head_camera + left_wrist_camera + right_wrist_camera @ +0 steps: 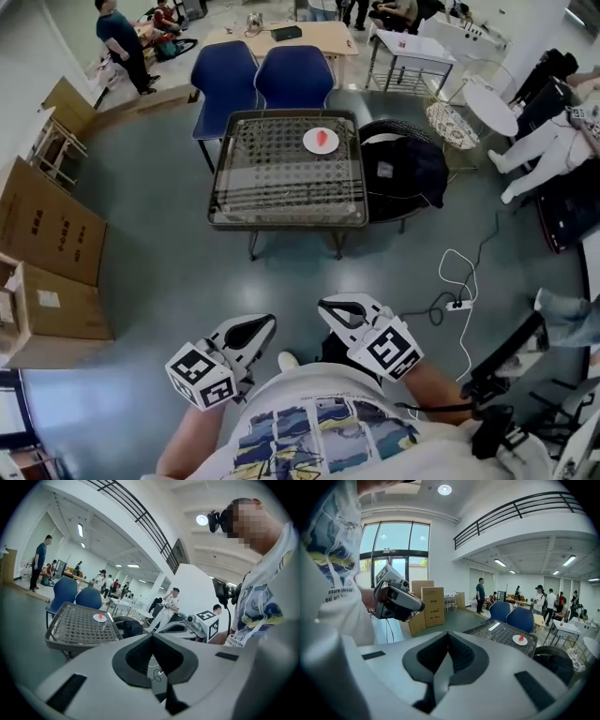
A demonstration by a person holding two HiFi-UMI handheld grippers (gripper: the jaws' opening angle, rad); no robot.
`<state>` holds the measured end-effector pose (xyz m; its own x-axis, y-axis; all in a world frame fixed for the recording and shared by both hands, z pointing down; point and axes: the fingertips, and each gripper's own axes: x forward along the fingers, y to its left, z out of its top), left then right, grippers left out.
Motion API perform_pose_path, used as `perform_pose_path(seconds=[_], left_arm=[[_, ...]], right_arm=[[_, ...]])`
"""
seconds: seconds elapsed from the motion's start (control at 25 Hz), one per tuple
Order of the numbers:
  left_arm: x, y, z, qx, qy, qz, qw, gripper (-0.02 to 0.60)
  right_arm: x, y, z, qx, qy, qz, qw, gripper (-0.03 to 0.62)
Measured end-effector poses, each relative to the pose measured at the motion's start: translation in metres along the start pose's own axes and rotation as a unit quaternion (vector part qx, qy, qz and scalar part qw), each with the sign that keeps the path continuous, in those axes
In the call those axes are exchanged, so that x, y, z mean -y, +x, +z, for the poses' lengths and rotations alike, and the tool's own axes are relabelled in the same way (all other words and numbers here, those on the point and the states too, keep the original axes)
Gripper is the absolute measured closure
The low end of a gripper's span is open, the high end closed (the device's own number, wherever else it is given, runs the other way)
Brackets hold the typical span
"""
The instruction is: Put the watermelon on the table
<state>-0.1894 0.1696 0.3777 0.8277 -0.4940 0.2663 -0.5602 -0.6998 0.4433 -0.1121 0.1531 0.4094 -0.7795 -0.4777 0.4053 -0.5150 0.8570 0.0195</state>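
Observation:
A red watermelon slice (322,138) lies on a small white plate (310,145) at the far right of a perforated metal table (281,214). Both grippers hang low in front of my body, well short of the table. My left gripper (267,322) is shut with nothing between its jaws. My right gripper (326,305) is also shut and empty. In the left gripper view the shut left gripper (152,637) points past the table, with the slice (100,616) far off at the left. From the right gripper (447,634) the slice (521,637) shows at the right.
Two blue chairs (259,77) stand behind the table. A round black seat with dark cloth (405,171) is at its right. Cardboard boxes (49,234) line the left side. A white cable and power strip (457,304) lie on the floor at right. People stand farther back.

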Motion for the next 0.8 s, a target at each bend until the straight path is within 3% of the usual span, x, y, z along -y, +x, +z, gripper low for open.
perform_pose_path(seconds=[0.36,0.8], left_arm=[[0.016,-0.043,-0.004,0.029,0.008,-0.004,0.9995,0.574],[0.024,-0.063,-0.022,0.017,0.018,-0.005,0.9997,0.574]], right_arm=[[-0.064,0.005,0.014,0.005,-0.004,0.016,1.0,0.583],[-0.09,-0.001,0.019,0.006,-0.016,0.009,1.0,0.583]])
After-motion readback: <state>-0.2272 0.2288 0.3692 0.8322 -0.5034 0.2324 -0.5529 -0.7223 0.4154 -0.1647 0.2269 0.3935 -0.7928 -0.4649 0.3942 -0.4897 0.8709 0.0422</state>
